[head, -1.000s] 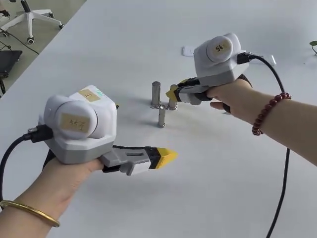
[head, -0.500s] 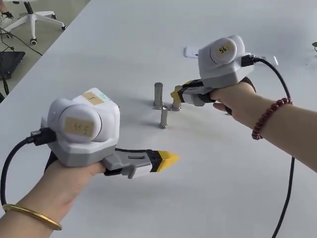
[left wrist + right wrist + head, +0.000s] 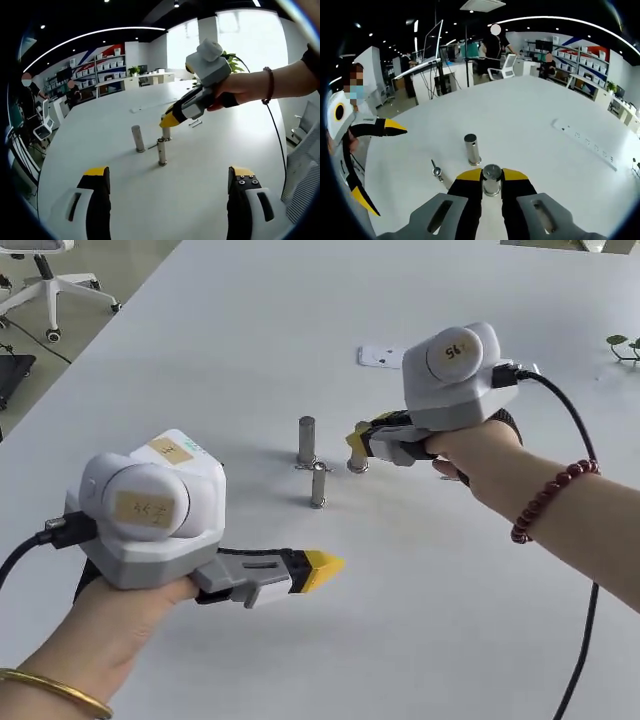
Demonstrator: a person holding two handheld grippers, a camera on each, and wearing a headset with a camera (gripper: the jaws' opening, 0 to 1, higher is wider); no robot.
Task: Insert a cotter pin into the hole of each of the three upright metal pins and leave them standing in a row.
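Note:
Three metal pins stand on the white table. A tall pin [image 3: 306, 440] stands at the back. In front of it is a shorter pin [image 3: 318, 485] with a thin cotter pin [image 3: 305, 467] sticking out near its top. To their right, my right gripper [image 3: 355, 445] is shut on the third pin [image 3: 357, 463], jaws on either side of its top [image 3: 491, 179]. My left gripper [image 3: 322, 566] hovers nearer me and to the left of the pins, jaws wide open [image 3: 168, 172] and holding nothing.
A white power strip [image 3: 380, 357] lies on the table behind the right gripper. Plant leaves [image 3: 625, 344] reach in at the far right. An office chair [image 3: 50, 280] stands on the floor past the table's left edge. The right gripper's cable [image 3: 580, 620] trails toward me.
The head camera has shifted. My right gripper has drawn the third pin slightly right, away from the other two. The left gripper keeps its place, still open.

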